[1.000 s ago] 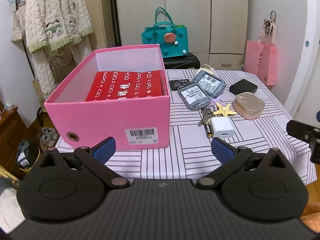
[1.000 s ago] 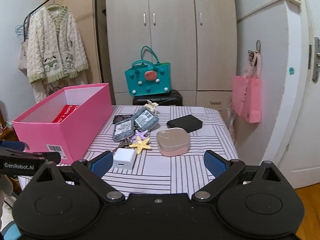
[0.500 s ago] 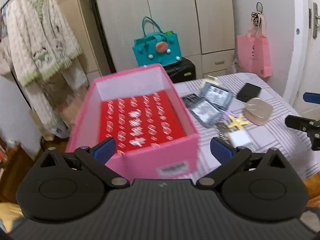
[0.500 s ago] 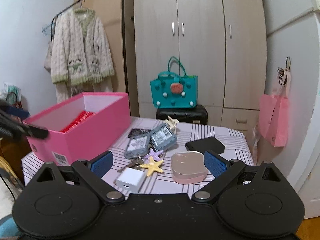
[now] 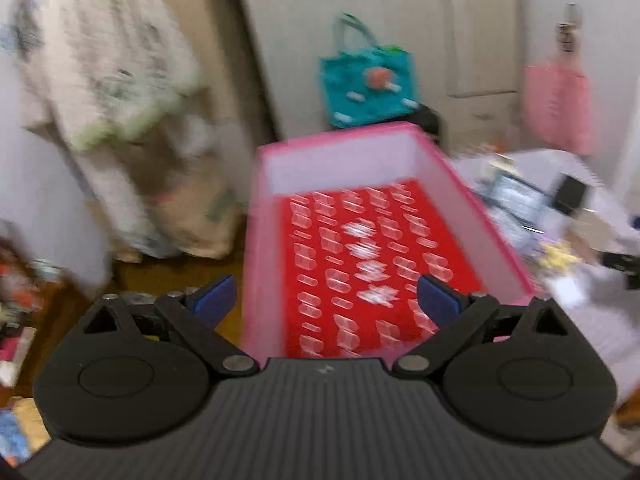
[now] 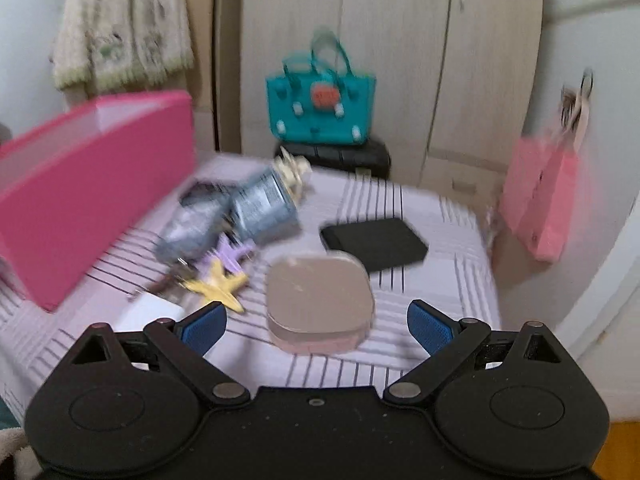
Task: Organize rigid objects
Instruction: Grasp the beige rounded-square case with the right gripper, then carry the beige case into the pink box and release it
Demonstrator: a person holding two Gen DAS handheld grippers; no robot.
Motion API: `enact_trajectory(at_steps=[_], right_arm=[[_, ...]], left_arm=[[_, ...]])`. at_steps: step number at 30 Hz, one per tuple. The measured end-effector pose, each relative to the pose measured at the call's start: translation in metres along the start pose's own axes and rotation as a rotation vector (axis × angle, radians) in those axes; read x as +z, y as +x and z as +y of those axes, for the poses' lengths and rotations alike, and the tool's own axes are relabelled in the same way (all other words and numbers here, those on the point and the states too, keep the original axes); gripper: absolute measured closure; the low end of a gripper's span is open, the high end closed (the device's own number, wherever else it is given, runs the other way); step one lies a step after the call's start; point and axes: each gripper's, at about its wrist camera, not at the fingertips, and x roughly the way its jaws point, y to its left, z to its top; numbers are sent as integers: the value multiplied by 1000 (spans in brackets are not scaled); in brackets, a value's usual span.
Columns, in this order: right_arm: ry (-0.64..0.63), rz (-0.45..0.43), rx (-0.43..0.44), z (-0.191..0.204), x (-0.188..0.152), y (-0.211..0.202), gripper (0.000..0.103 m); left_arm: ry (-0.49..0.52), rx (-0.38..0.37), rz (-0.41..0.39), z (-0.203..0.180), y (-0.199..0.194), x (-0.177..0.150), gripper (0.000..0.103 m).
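While your left gripper [image 5: 326,300] hangs over the pink box [image 5: 472,204], fingers spread and empty, nothing loose lies under it. Through the right wrist, your right gripper [image 6: 316,326], also spread and empty, has the rounded rose-beige case [image 6: 320,294] just ahead, near the table's [image 6: 432,316] front edge.

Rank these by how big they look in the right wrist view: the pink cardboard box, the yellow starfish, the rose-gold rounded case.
1. Pink cardboard box
2. Rose-gold rounded case, though it lies nearest the camera
3. Yellow starfish

Both views motion-blurred, evenly lit indoors, fisheye-bent at edges.
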Motion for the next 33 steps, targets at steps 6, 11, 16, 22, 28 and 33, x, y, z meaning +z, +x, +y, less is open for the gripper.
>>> enact_trajectory(at_steps=[6,11,16,22,28,33], right_arm=[[84,95,28,-14,6,32,5],[113,129,22,-14,10,54,5],[101,151,-1,-9,20,61,20],[76,228,-22,1,34,54,24],[125,255,21,-4,46,41,24],[136,250,33,-1,57,32,24]], left_arm=[[-15,-120,113,20,23,25,12],[-49,-115,224,47,57,53,17],[-31,-109,309,65,89,70,20],[-35,-133,372,80,125,84,44],[-4,-139,399,83,143,83,72],[4,-161,443,84,158,79,87]])
